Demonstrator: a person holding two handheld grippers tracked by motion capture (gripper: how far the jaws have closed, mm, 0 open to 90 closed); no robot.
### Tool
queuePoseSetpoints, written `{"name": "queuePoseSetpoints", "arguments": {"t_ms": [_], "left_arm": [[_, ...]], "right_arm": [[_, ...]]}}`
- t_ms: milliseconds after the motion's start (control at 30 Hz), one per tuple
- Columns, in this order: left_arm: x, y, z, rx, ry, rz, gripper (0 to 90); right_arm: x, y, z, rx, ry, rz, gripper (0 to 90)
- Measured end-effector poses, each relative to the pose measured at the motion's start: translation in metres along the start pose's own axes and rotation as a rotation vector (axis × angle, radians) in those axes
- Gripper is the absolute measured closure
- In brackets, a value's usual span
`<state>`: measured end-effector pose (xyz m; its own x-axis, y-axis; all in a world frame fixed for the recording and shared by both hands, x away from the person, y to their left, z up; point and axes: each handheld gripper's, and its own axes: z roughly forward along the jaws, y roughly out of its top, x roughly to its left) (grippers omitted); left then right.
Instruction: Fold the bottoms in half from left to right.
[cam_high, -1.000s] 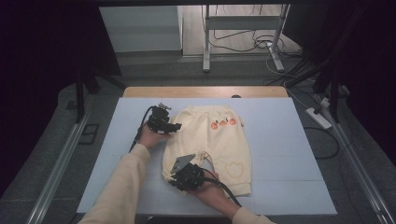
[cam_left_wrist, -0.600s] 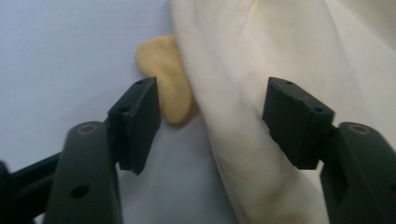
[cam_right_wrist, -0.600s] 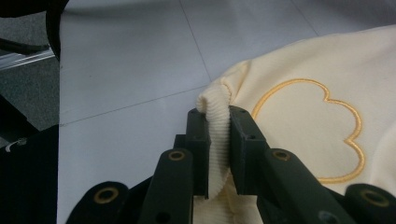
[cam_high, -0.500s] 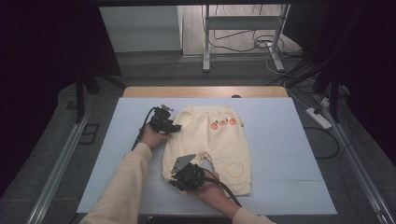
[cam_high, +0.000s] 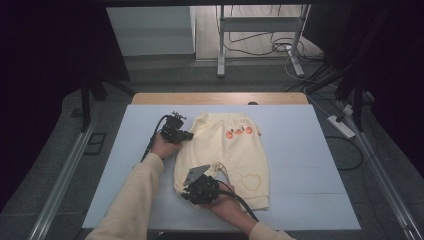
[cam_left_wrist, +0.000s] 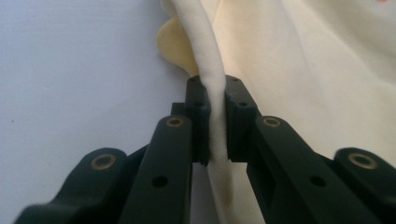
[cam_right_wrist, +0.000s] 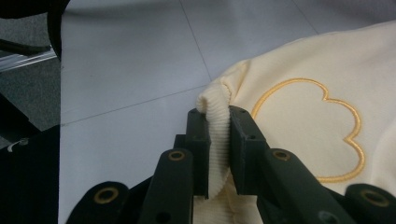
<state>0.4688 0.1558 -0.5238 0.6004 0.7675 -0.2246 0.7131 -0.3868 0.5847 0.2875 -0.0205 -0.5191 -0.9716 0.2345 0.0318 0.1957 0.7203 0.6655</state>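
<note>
A pair of cream baby pants lies flat on the pale table, with small orange prints near the waist and a stitched heart on one leg. My left gripper is at the waist's left edge. Its jaws have just been closing, and they now pinch a raised fold of the cream cloth at the left gripper. Near the front edge, my right gripper is shut on a leg's ribbed cuff, seen between the pads of the right gripper with the heart just beyond.
The bare table stretches left of the pants, and a wide strip lies right of them. Metal rails flank the table. A stand's legs and cables lie on the floor behind and to the right.
</note>
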Motion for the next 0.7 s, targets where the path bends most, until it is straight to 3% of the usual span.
{"name": "queuePoseSetpoints", "arguments": {"t_ms": [367,700], "left_arm": [[-0.001,0.003,-0.014,-0.053,-0.039,-0.011,82.4],[-0.003,0.003,-0.026,-0.069,-0.052,-0.011,82.6]], "right_arm": [[0.001,0.001,-0.003,-0.008,-0.001,0.006,79.3],[0.005,0.004,-0.006,-0.026,0.004,-0.01,79.7]]}}
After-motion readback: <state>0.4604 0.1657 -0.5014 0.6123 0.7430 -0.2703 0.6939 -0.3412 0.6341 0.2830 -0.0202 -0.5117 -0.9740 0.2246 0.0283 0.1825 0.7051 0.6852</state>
